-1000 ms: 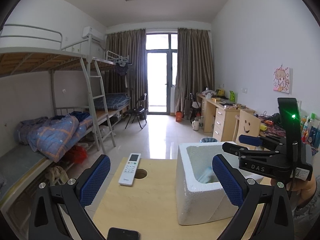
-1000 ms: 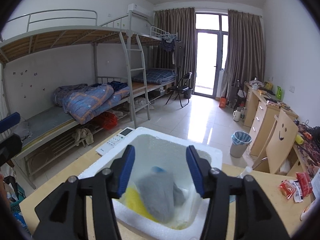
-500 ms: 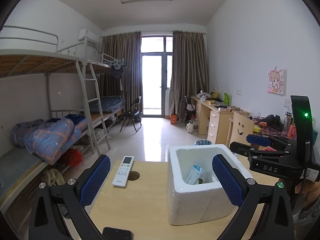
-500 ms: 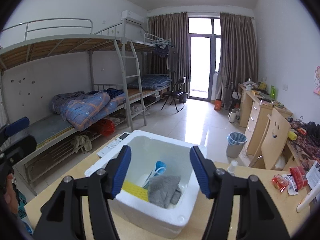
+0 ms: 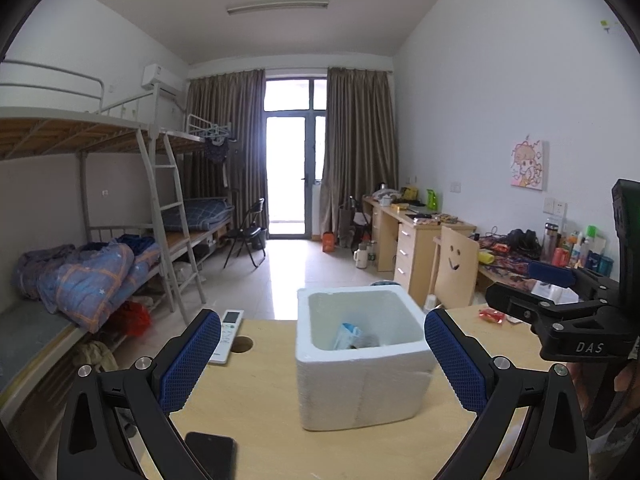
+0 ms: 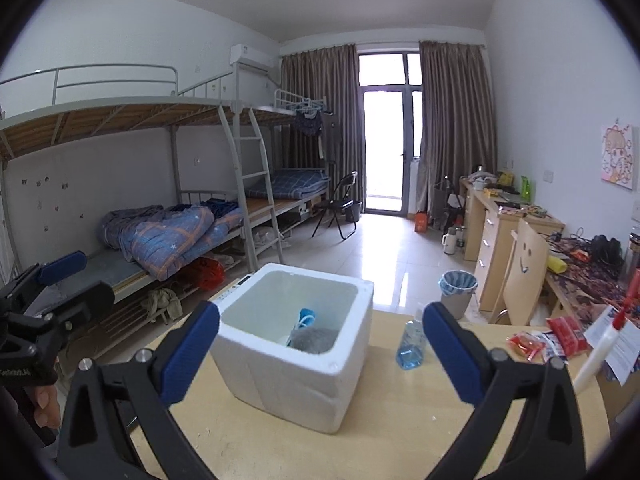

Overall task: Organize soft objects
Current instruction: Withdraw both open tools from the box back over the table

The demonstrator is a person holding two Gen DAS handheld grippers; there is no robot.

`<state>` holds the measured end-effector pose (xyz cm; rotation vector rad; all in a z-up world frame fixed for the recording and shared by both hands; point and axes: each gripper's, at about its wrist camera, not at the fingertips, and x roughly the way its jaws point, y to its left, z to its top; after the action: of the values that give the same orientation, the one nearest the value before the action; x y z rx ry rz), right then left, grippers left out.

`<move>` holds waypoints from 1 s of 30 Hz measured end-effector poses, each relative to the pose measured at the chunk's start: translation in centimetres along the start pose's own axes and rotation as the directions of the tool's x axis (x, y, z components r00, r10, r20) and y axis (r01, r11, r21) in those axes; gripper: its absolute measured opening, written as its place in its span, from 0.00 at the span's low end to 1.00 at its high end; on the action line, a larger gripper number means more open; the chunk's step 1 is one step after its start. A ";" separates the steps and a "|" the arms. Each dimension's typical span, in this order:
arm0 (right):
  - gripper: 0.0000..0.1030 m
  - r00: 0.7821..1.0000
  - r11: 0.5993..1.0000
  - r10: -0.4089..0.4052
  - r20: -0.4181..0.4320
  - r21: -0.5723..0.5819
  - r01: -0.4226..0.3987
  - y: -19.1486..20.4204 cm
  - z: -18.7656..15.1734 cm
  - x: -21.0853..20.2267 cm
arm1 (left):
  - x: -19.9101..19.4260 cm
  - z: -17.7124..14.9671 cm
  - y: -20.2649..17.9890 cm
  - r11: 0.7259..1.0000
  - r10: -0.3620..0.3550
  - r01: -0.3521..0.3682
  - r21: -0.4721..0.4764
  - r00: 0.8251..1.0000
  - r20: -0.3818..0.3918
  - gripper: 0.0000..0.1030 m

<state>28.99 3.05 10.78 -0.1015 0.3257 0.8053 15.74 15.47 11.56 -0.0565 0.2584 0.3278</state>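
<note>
A white foam box [image 5: 362, 364] [image 6: 294, 354] stands on the wooden table [image 5: 264, 408] [image 6: 384, 432]. Inside it lie a grey soft cloth [image 6: 314, 338] [image 5: 366, 342] and a blue-and-white item [image 6: 306, 317] [image 5: 347, 334]. My left gripper [image 5: 322, 364] is open, held back from the box's near side with nothing between its blue pads. My right gripper [image 6: 320, 354] also sits back from the box; its jaws are opening wide and hold nothing. The right gripper's body shows at the right edge of the left wrist view, the left one's at the left edge of the right wrist view.
A white remote [image 5: 228, 334] lies by a round hole [image 5: 242, 345] in the table, a black phone [image 5: 210, 456] at the near edge. A blue bottle [image 6: 411, 344] and red snack packets [image 6: 548, 340] sit right of the box. Bunk beds line the left wall, desks the right.
Both grippers pulled back from the box, which now looks smaller and farther. The right gripper's jaws spread much wider, and the grey cloth stays in the box.
</note>
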 end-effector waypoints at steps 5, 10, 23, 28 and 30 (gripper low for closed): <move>1.00 1.000 1.000 -0.009 0.019 -0.007 0.009 -0.6 -0.1 -2.4 | -1.9 0.0 -1.1 1.000 -0.012 0.012 0.004 1.000 0.015 0.99; 1.00 0.999 1.000 -0.004 0.048 -0.013 0.004 -0.5 -0.7 -5.1 | -4.5 -0.3 -2.4 0.999 -0.032 0.032 0.010 0.999 0.037 0.99; 1.00 0.995 1.000 -0.008 0.103 0.016 0.007 -0.1 -4.5 -11.4 | -10.4 -3.2 -3.9 0.999 -0.053 0.053 -0.002 0.996 0.070 0.99; 1.00 0.990 0.998 -0.045 0.133 0.044 0.040 0.6 -6.3 -14.2 | -12.6 -4.6 -4.4 0.998 -0.059 0.059 -0.001 0.994 0.089 0.99; 1.00 0.990 0.998 -0.037 0.139 0.051 0.031 0.7 -6.9 -15.1 | -13.4 -5.3 -4.5 0.998 -0.062 0.063 -0.006 0.994 0.092 0.99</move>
<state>17.01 -8.38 9.17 -0.0049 0.2097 0.7659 3.71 6.57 10.01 -0.0580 0.1641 0.2683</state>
